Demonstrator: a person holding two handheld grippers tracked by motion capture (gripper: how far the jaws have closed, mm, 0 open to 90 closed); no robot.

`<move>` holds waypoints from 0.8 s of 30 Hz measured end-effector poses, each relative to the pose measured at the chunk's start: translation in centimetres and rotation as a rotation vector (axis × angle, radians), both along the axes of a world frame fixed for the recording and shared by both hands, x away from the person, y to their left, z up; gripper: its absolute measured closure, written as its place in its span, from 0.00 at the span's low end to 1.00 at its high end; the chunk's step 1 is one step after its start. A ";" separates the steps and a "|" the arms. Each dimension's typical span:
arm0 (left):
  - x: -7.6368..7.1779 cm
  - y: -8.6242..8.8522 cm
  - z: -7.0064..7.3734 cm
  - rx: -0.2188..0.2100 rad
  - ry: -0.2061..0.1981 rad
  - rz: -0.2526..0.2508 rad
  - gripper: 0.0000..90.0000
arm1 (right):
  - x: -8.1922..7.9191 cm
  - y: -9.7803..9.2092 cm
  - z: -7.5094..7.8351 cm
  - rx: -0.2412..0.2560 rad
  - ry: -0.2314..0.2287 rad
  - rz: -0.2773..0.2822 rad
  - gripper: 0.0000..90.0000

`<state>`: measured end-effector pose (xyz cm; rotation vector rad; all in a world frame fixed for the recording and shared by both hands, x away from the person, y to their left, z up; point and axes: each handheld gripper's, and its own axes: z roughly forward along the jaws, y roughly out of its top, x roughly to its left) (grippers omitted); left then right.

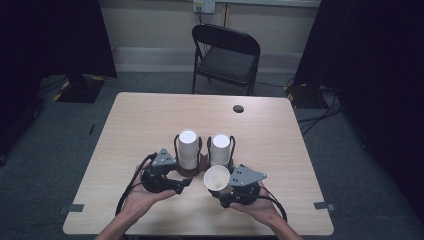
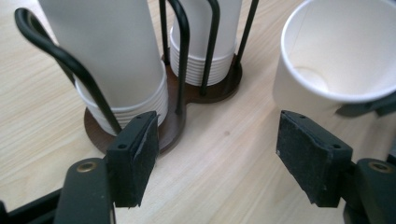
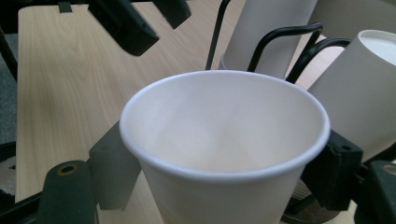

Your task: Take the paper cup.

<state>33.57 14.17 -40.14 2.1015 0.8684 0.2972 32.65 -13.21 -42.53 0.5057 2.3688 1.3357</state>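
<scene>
A black wire cup holder [image 1: 202, 159] on a brown base stands mid-table with two upside-down stacks of white paper cups, the left stack [image 1: 188, 148] and the right stack [image 1: 220, 148]. My right gripper [image 1: 223, 189] is shut on a single white paper cup [image 1: 216, 178], mouth up and tilted, just in front of the right stack; its jaws press the cup's sides [image 3: 224, 154]. My left gripper [image 1: 186, 183] is open with nothing between its pads [image 2: 133, 156], just in front of the left stack [image 2: 116, 60]. The held cup [image 2: 336, 60] lies to its right.
The light wooden table [image 1: 140, 125] has a dark round hole [image 1: 238, 108] near its far edge. A black folding chair [image 1: 225, 57] stands behind the table. Cables trail from both grippers toward the near edge. Tape marks sit at the table's side edges.
</scene>
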 end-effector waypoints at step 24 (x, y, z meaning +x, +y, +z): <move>-1.6 2.9 -2.9 -0.060 -0.104 0.092 0.26 | 0.8 -5.0 0.9 0.105 0.039 -0.151 0.25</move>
